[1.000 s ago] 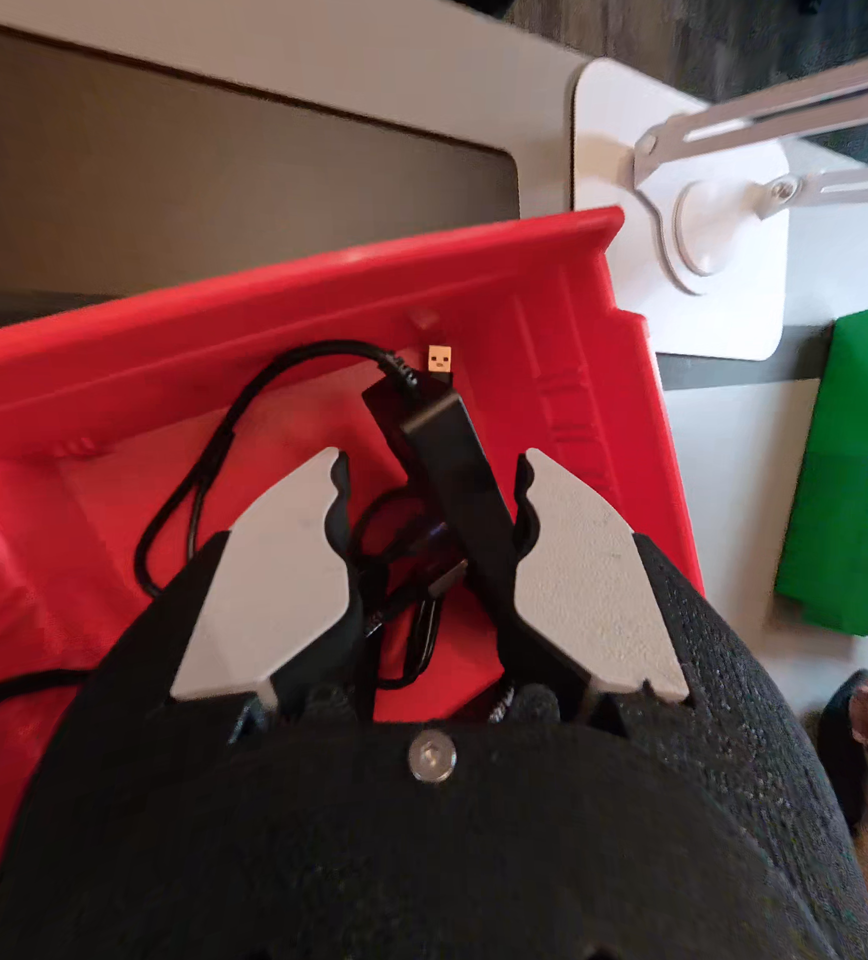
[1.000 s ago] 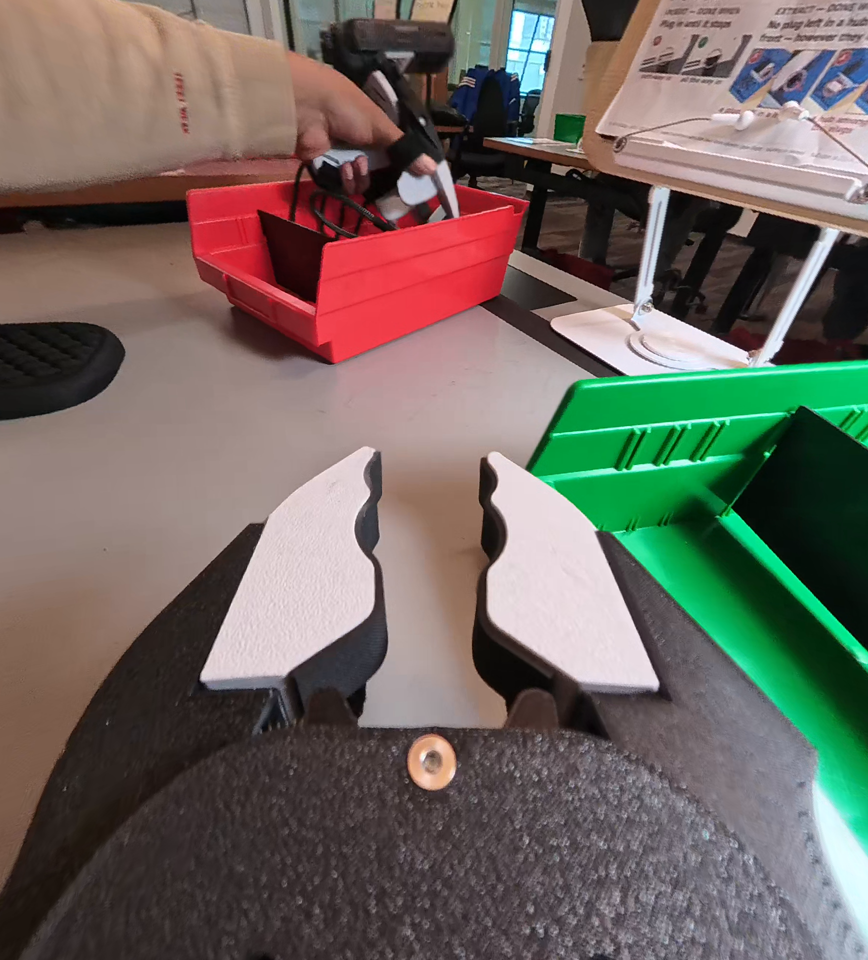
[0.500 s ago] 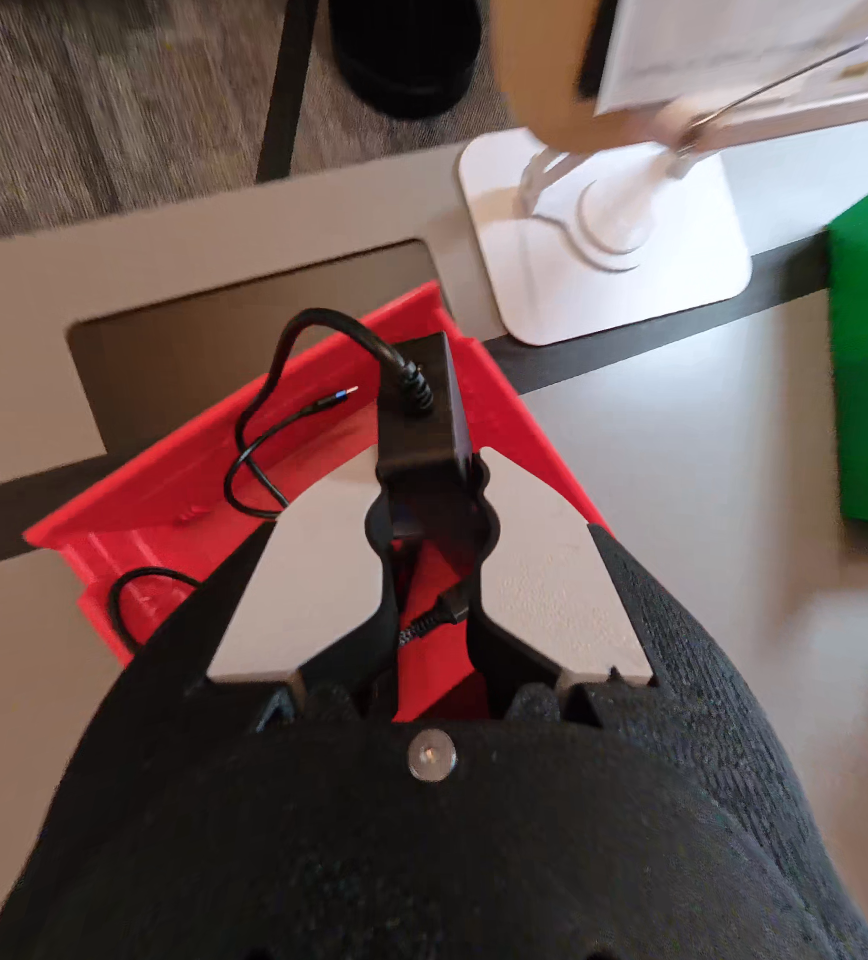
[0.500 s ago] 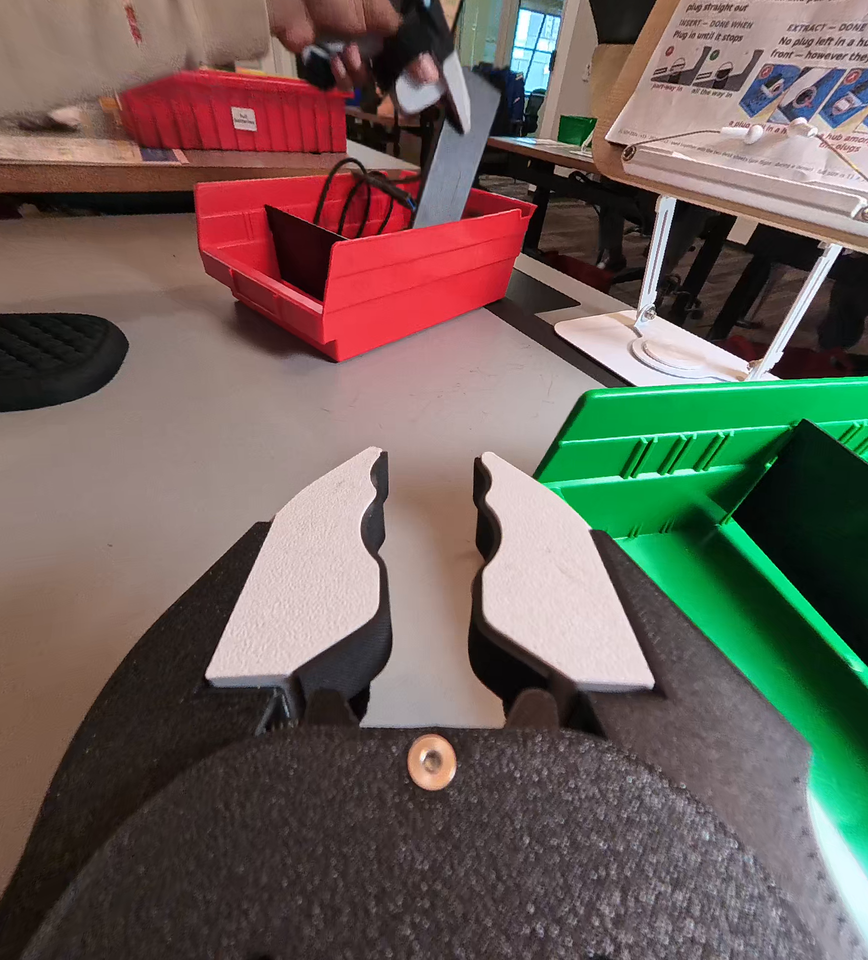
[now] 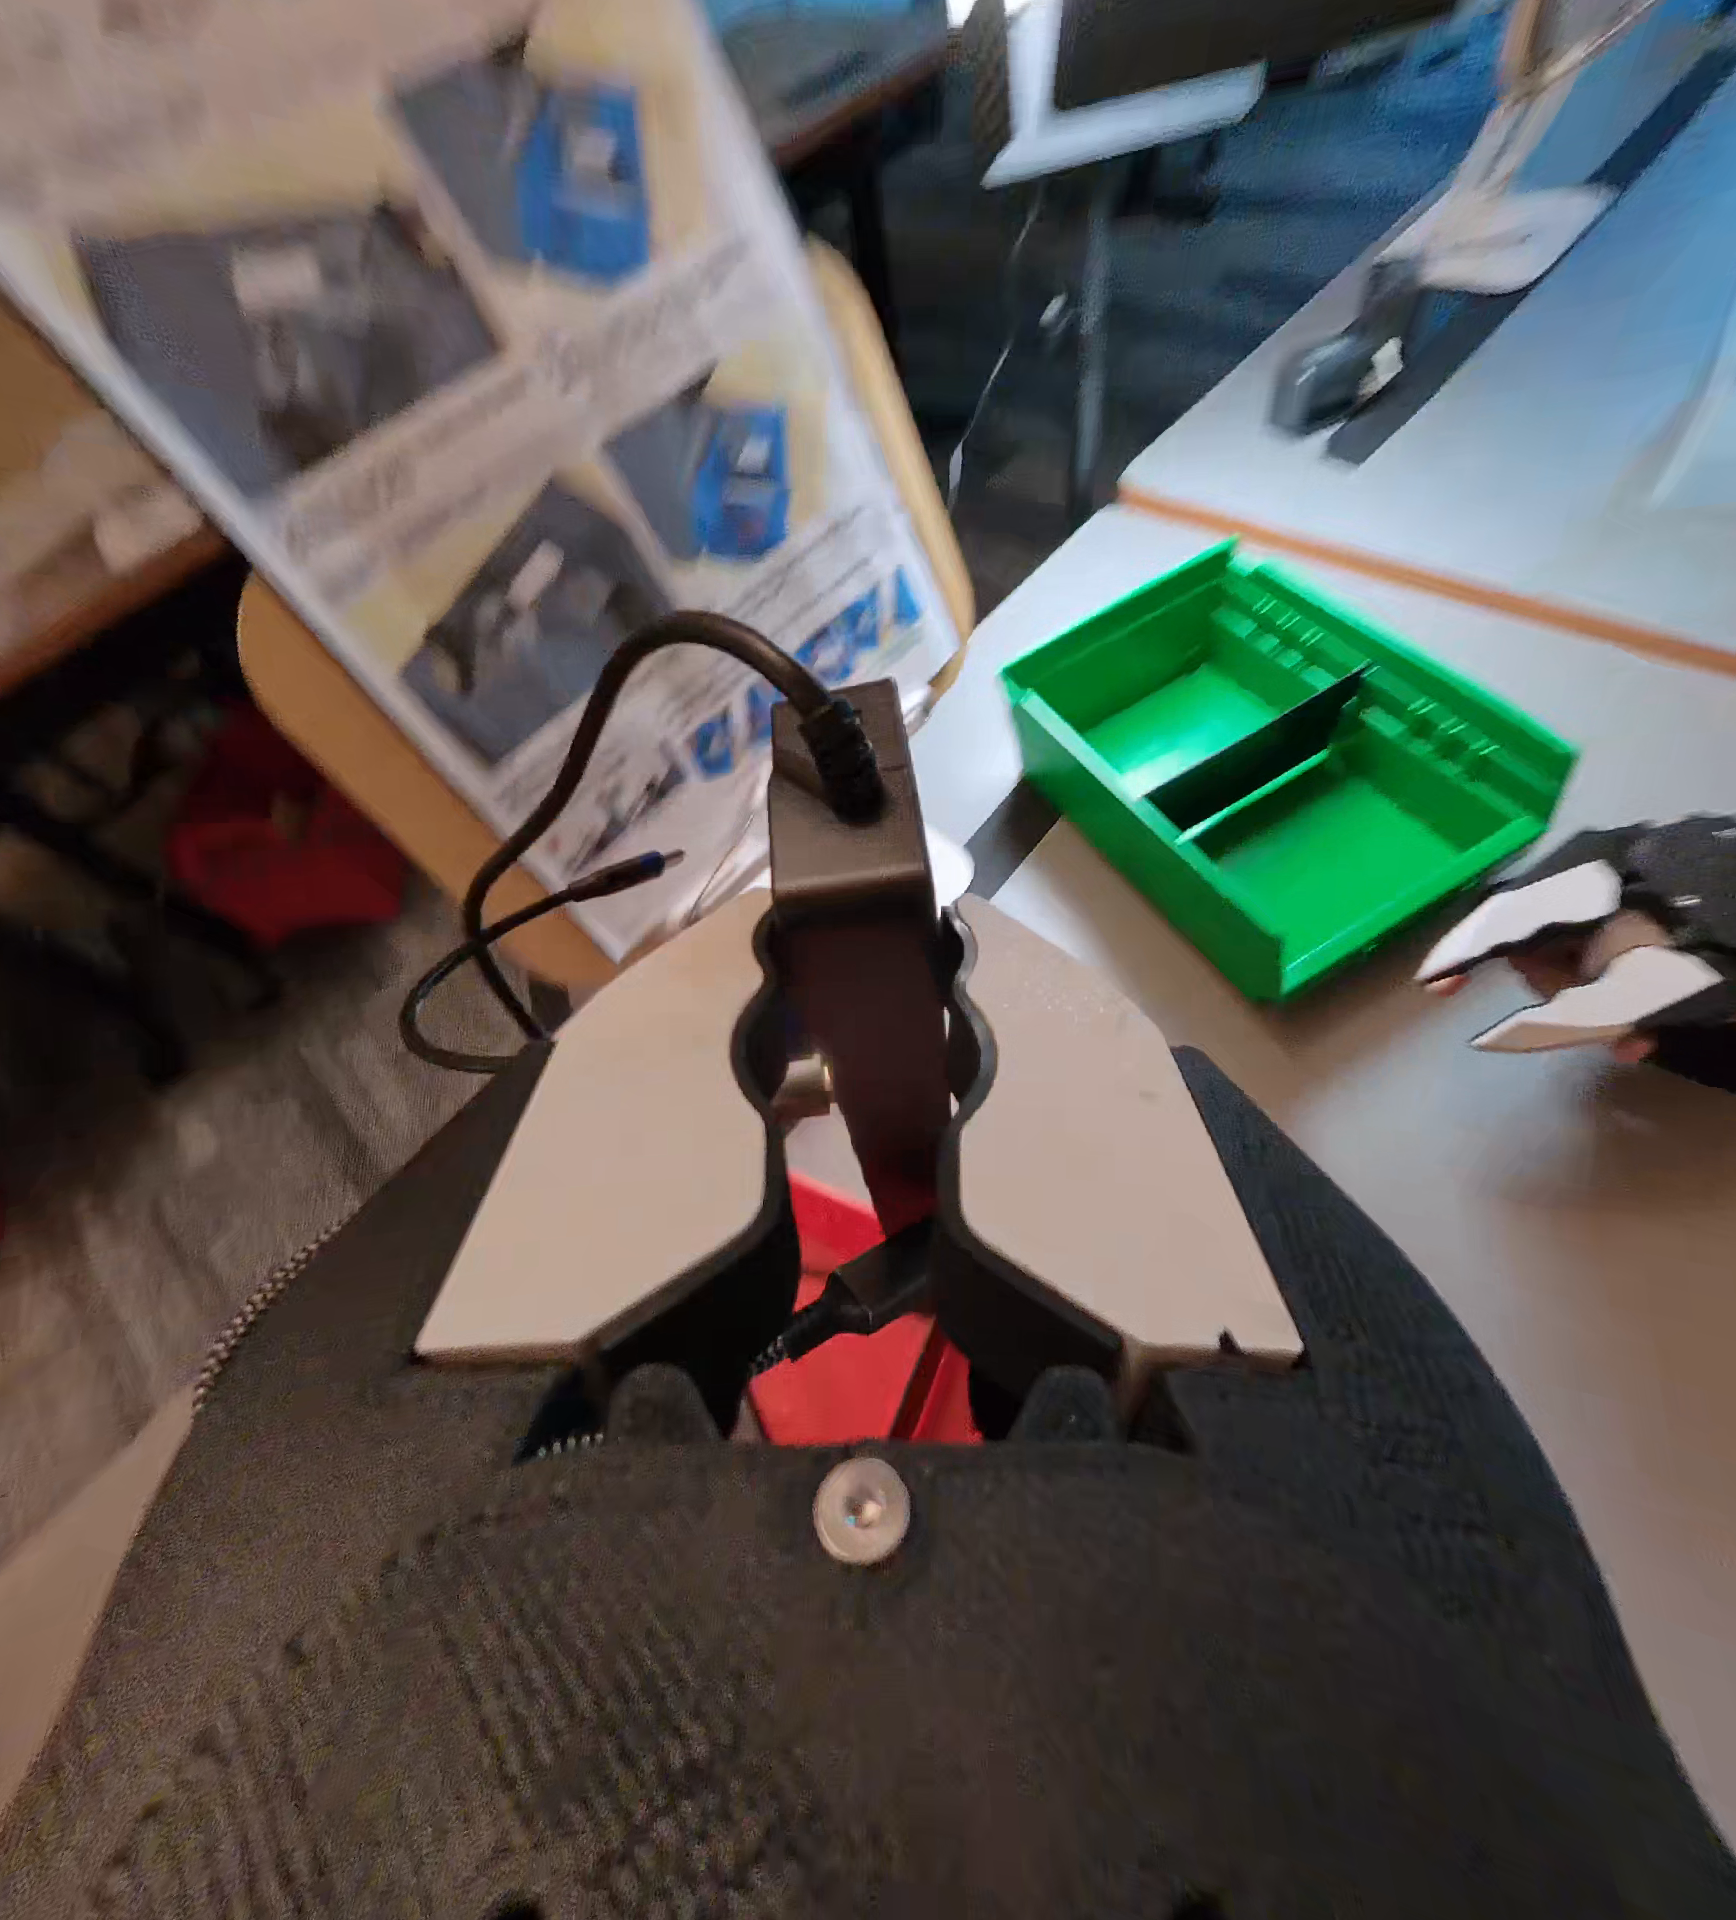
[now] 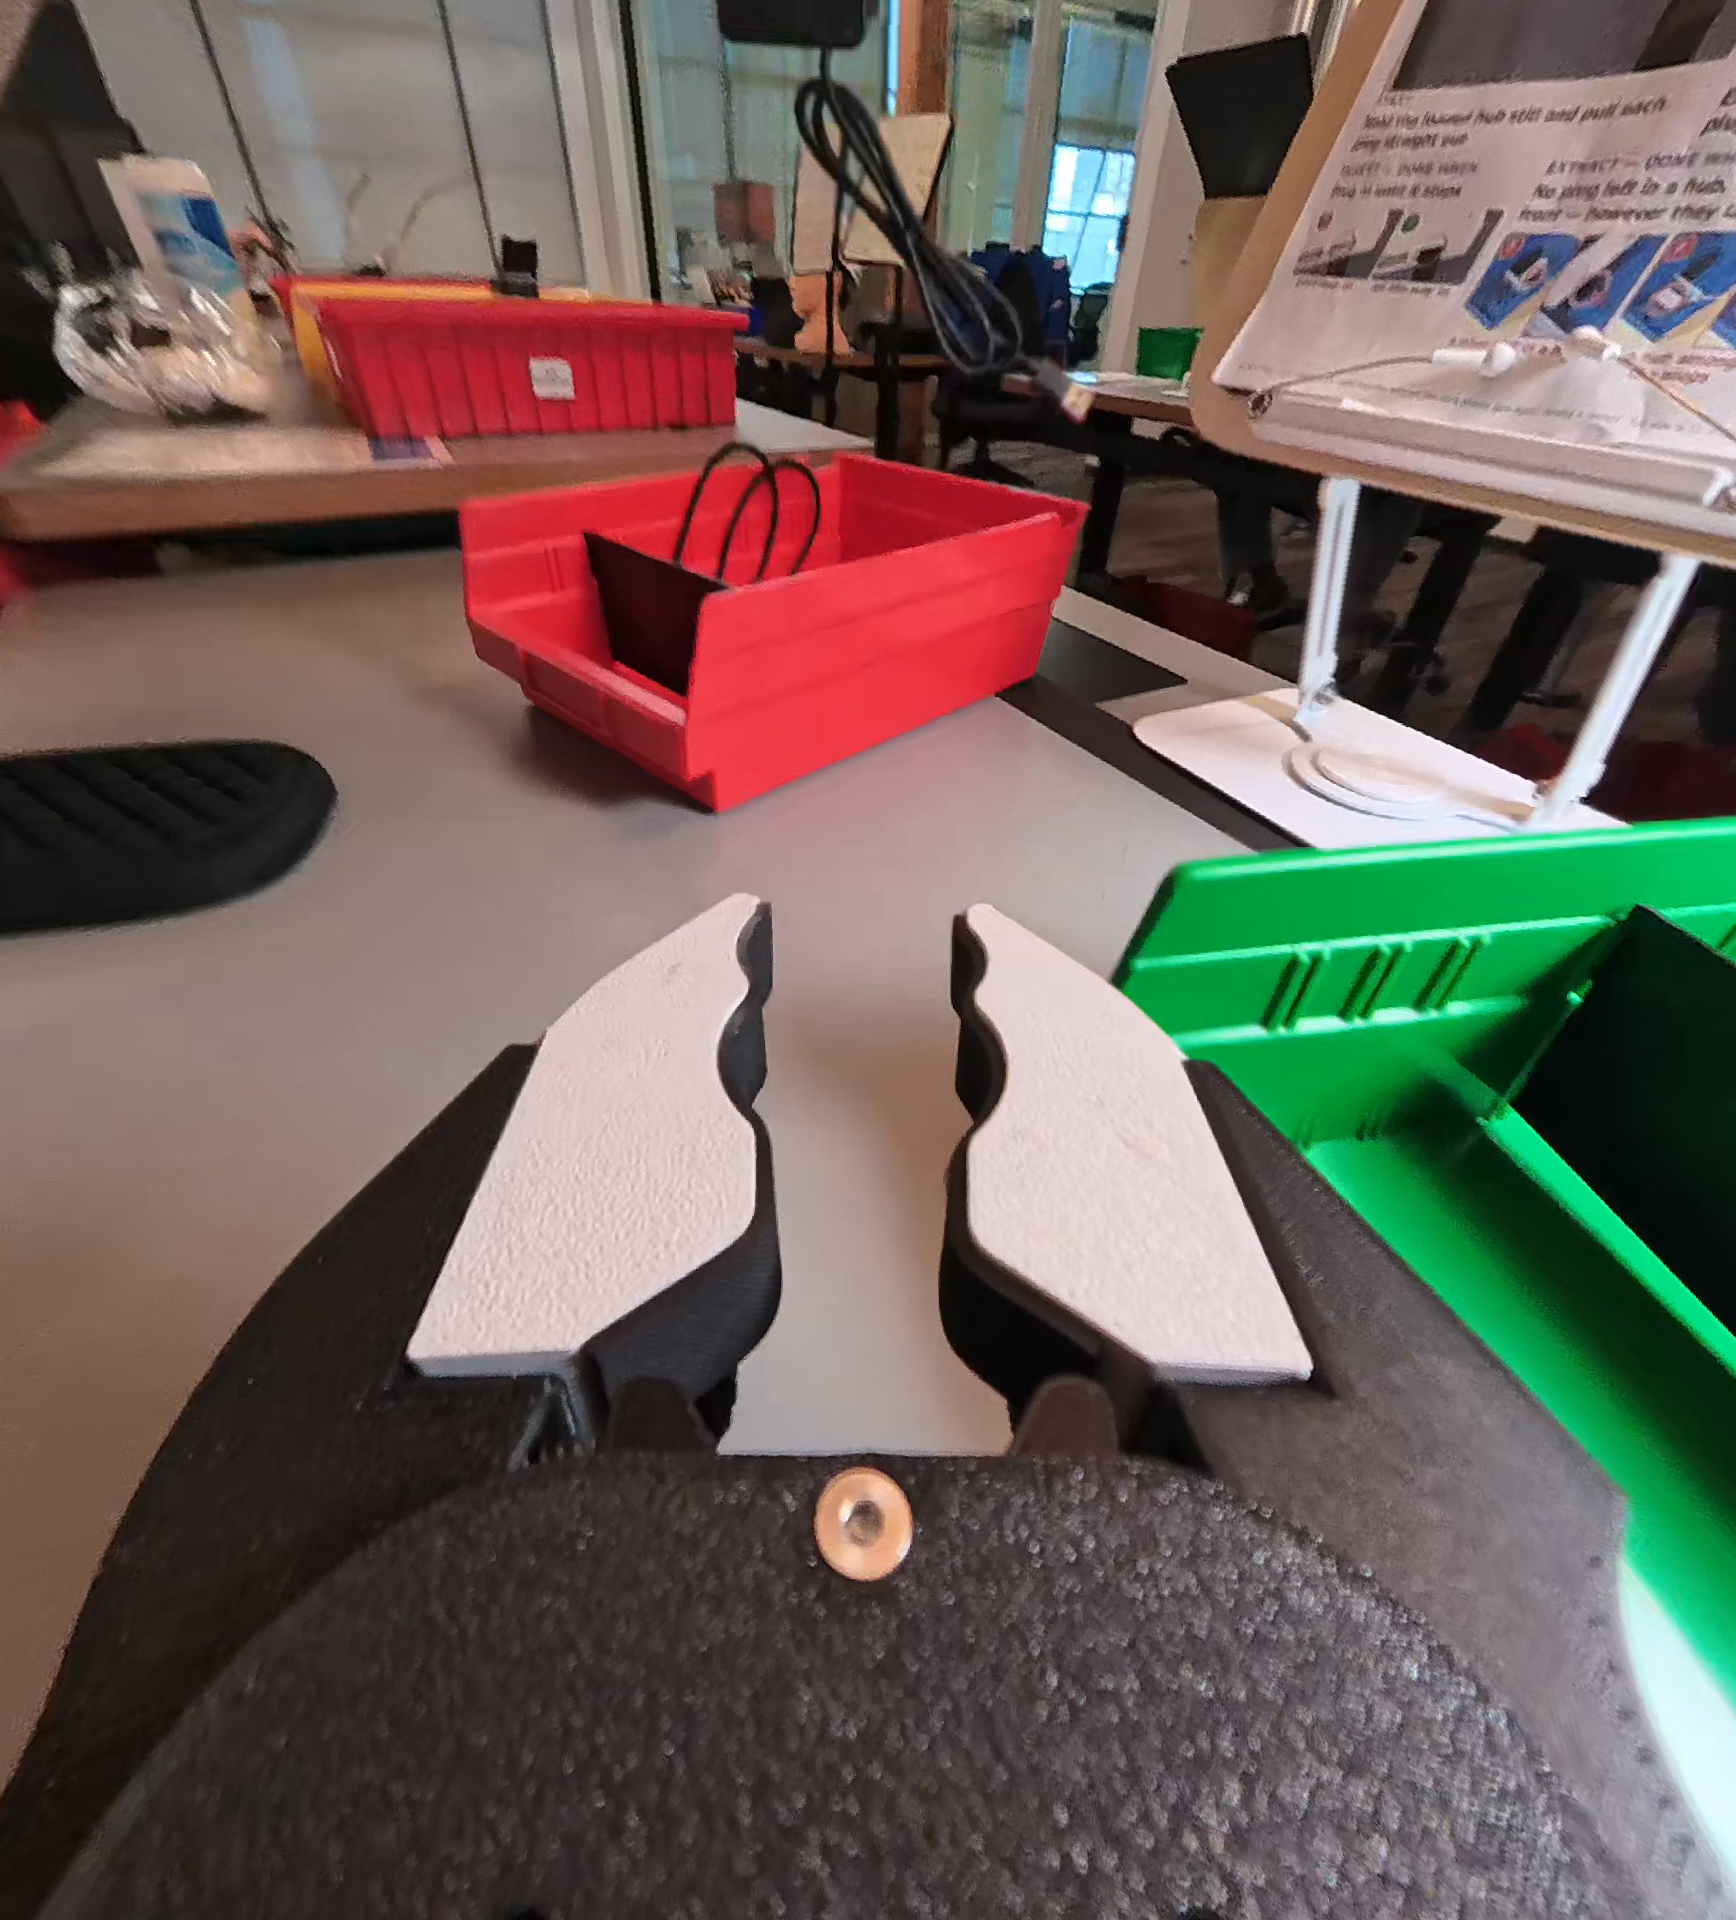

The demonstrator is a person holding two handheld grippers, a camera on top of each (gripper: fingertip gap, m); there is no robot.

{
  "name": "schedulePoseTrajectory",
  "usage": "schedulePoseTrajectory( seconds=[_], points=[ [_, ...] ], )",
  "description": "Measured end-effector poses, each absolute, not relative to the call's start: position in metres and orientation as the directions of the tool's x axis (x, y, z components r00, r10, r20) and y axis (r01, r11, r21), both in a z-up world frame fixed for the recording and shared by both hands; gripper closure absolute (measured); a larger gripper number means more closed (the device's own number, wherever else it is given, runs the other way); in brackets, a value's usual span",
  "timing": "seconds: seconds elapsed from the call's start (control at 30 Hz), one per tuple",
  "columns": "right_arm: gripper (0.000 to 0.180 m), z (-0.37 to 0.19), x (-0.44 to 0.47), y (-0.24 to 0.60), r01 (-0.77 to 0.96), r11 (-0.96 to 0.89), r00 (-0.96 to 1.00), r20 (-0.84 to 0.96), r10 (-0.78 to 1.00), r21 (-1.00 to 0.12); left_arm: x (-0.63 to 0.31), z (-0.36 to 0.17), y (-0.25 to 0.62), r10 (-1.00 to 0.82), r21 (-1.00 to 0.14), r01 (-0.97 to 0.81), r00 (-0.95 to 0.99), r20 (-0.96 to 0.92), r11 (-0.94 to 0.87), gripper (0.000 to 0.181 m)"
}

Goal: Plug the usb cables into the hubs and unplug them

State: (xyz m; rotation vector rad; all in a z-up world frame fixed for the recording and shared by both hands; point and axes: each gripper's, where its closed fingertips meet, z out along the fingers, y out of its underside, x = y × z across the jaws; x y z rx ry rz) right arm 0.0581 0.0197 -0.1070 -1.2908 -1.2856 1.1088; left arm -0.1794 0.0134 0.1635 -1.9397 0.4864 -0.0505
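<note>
Left wrist view shows the left gripper (image 5: 859, 997), its two pale matte fingers with scalloped black inner edges clamped on one dark, smooth, slab-shaped hub (image 5: 848, 883). The hub's long axis runs forward along the fingers, its far end pointing away from the camera, held up in the air above the red bin (image 5: 843, 1351). One thin black cable (image 5: 573, 748) leaves that far end through a ribbed collar, loops left and ends in a small blue-tipped plug. A second, braided plug sits at the hub's near end.

On the grey worktop (image 6: 428, 987) stand two ribbed plastic bins: the red one, with one black divider and cable loops, and a green bin (image 6: 1363, 997), also with one black divider. The right gripper (image 6: 859, 925) rests low beside the green bin, fingers parted narrowly around nothing.
</note>
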Motion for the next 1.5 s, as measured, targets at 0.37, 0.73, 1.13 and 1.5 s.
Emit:
schedulePoseTrajectory(
  seconds=[0.37,0.73,1.13,1.5],
  points=[
    [0.133,0.044,0.043,-0.034,-0.093,0.081,-0.147,0.094,0.985,-0.992,-0.021,0.203,-0.046,-0.751,-0.949,-0.312,0.618,-0.233,0.038,0.154],
    [0.148,0.01,0.01,-0.062,0.032,0.097,-0.185,0.09,0.979,-0.995,0.024,0.081,-0.05,-0.897,-0.999,-0.022,0.442,0.023,-0.037,0.155],
    [0.18,-0.043,-0.009,-0.048,-0.059,0.063,-0.104,0.068,0.992,-0.996,-0.004,0.014,-0.025,-0.837,-0.992,0.001,0.536,0.109,-0.129,0.155],
    [0.123,-0.069,-0.019,-0.054,0.008,-0.066,-0.198,-0.066,0.978,-0.998,0.006,0.041,-0.05,-0.899,-0.994,0.11,0.433,0.07,-0.024,0.156]
  ],
)
